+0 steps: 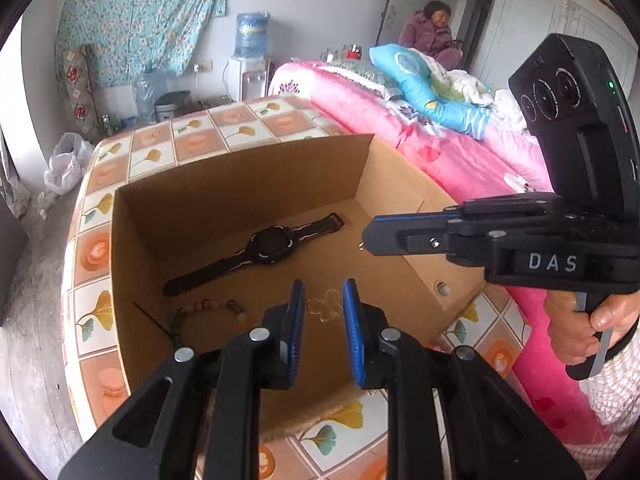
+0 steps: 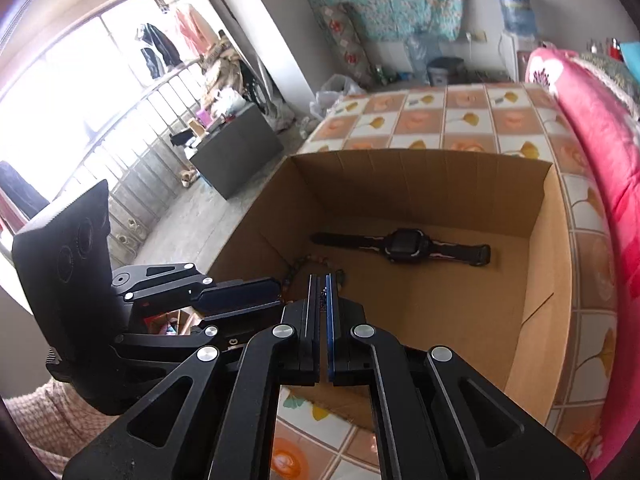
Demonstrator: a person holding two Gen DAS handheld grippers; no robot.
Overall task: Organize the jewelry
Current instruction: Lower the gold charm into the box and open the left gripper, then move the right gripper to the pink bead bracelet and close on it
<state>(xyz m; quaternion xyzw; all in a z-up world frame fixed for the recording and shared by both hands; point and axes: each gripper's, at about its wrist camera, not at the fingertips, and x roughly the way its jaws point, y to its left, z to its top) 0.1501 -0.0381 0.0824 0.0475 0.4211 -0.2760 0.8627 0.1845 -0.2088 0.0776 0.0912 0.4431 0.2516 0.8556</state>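
Observation:
An open cardboard box (image 1: pixel 240 152) (image 2: pixel 420 156) stands on the tiled-pattern table. On its floor lie a black watch (image 1: pixel 256 252) (image 2: pixel 400 246), a bead bracelet (image 1: pixel 208 312) (image 2: pixel 304 260) with a dark cord, and a thin gold necklace (image 1: pixel 324 306). My left gripper (image 1: pixel 325 308) (image 2: pixel 276 292) hovers over the box's near side, open, with nothing between its blue pads. My right gripper (image 2: pixel 323 280) (image 1: pixel 366 240) is above the box's right part, shut. A small metal piece (image 1: pixel 361 245) (image 2: pixel 323 293) shows pinched at its tip, too small to identify.
The table (image 1: pixel 192 136) (image 2: pixel 460 116) has a floor drop at its left edge. A pink bed (image 1: pixel 460 160) (image 2: pixel 592 128) presses against its right side, and a person sits at the bed's far end. A water dispenser (image 1: pixel 248 68) and a dark cabinet (image 2: pixel 236 152) stand further off.

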